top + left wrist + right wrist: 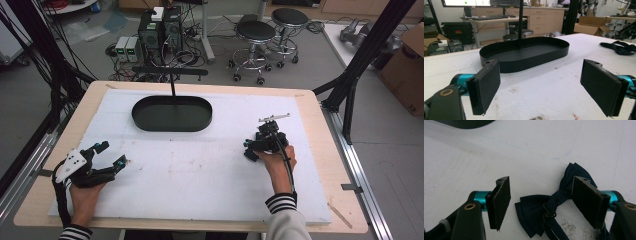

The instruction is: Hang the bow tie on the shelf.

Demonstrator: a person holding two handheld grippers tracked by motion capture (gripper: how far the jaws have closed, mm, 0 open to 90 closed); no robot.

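Observation:
A dark navy bow tie [536,207] lies flat on the white mat, its strap and clasp trailing toward the camera. My right gripper [541,180] is open and straddles it, one pad on each side, neither visibly touching the fabric. In the high view the right gripper [249,150] points down at the mat's right side, covering most of the tie. The left gripper [112,153] rests open at the near left with nothing between its pads. From the left gripper [541,62] view, the bow tie [619,47] lies far off to the right.
A black oval tray [172,127] with an upright post [173,90] and crossbar stands at the mat's far middle; the tray [524,63] holds nothing visible. The white mat [200,175] covers a wooden table. Stools [255,35], computers and black frame struts stand beyond.

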